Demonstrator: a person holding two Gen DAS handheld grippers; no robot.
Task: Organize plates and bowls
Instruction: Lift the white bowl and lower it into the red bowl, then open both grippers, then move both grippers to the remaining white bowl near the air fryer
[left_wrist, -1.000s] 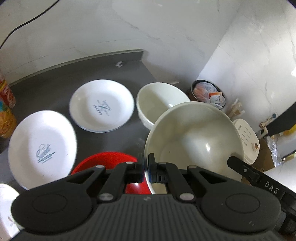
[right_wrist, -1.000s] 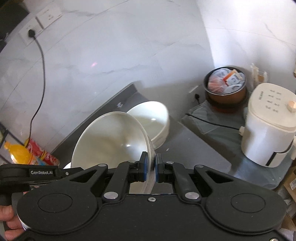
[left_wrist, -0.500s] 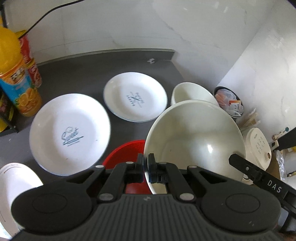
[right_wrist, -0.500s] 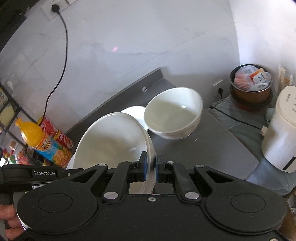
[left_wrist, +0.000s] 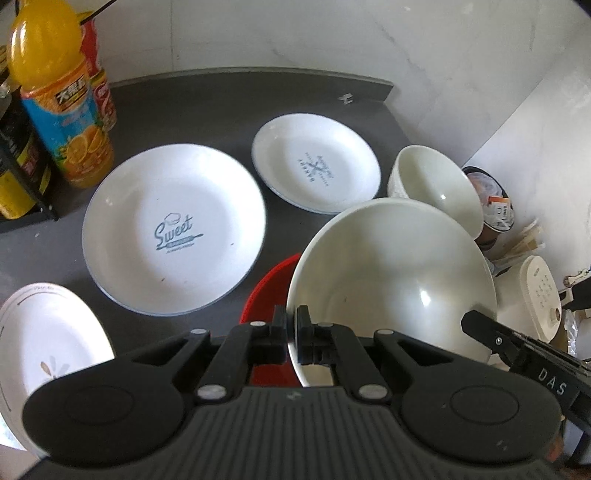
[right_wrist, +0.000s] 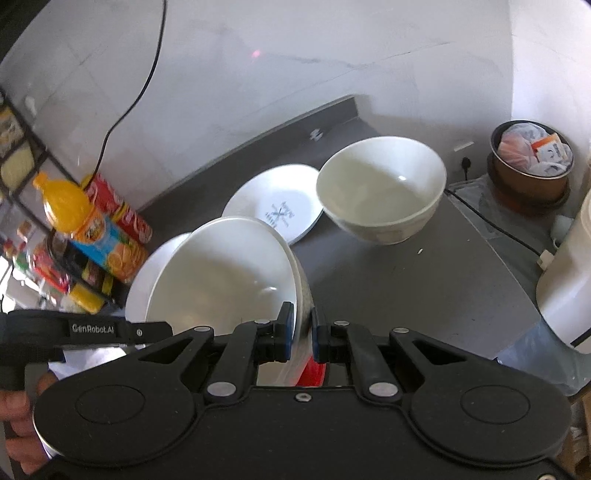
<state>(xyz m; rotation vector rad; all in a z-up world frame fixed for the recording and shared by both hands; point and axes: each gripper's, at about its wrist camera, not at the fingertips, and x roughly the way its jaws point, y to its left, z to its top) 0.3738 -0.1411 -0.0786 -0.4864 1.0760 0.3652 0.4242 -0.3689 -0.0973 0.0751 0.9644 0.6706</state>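
Left gripper (left_wrist: 291, 334) pinches the near rim of the large cream ceramic bowl (left_wrist: 395, 273), rim wall between its pads, bowl held tilted over the round red plastic bowl (left_wrist: 275, 291). Right gripper (right_wrist: 303, 330) clamps the opposite rim of the same bowl (right_wrist: 221, 273), blue pads either side of the wall. Beyond on the dark grey counter (left_wrist: 207, 107): white "Sweet" plate (left_wrist: 173, 229), smaller white printed plate (left_wrist: 316, 162), small cream bowl (right_wrist: 382, 188) sitting upright beside it
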